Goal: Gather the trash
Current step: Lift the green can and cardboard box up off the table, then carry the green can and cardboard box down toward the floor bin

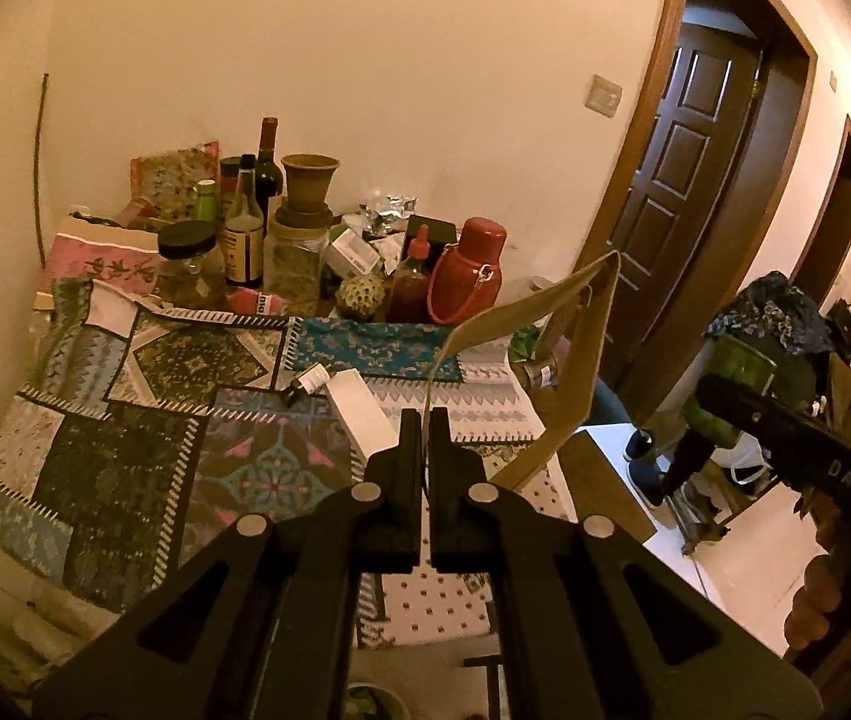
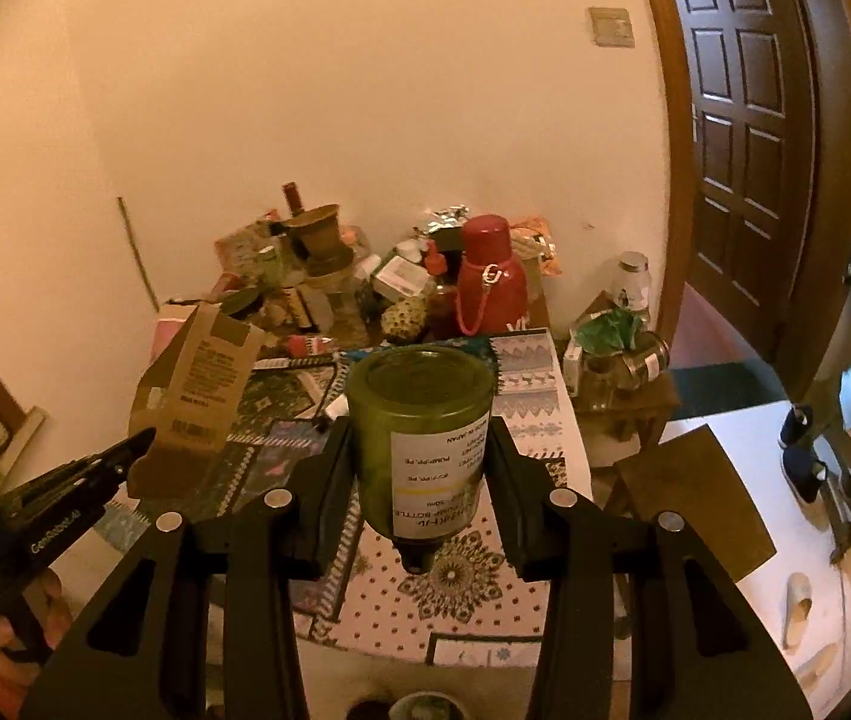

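I've got the left gripper (image 1: 423,420) clamped on the brown paper bag (image 2: 194,396) and the right gripper (image 2: 419,438) holding the green pump bottle (image 2: 419,432) upside down, both above the patterned tablecloth (image 1: 143,420).

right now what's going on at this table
A person is clearing trash with a hand-held gripper in each hand. The left hand-held gripper is shut on the edge of a flattened brown paper bag, held up over the patchwork tablecloth. The right hand-held gripper is clamped on a green pump bottle, neck pointing toward the camera. Jars and bottles crowd the far end near the red flask.
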